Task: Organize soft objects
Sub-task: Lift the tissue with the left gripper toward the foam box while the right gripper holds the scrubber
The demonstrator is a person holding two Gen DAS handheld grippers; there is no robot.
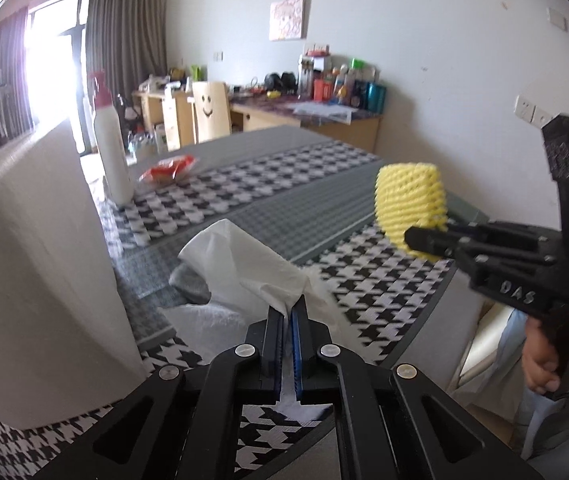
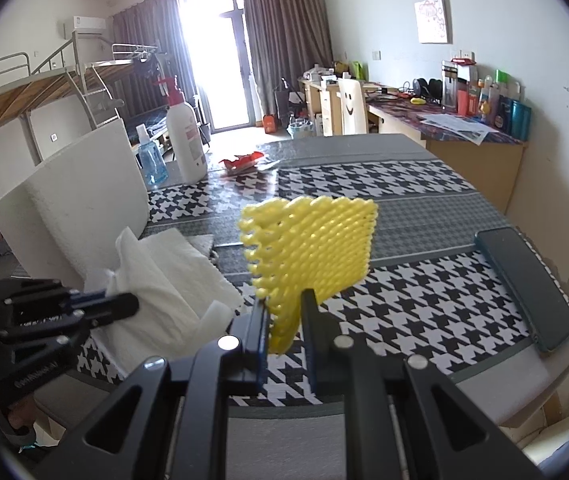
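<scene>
Left wrist view: my left gripper (image 1: 289, 307) is clamped nearly flat on a white tissue (image 1: 240, 264), which rises ahead of the jaws.

Right wrist view: my right gripper (image 2: 284, 303) pinches, narrow, a yellow foam net (image 2: 312, 248) standing above the jaws.

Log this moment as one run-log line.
left gripper: shut on white paper towel | right gripper: shut on yellow foam net sleeve, held above houndstooth tablecloth | white foam board: upright
</scene>
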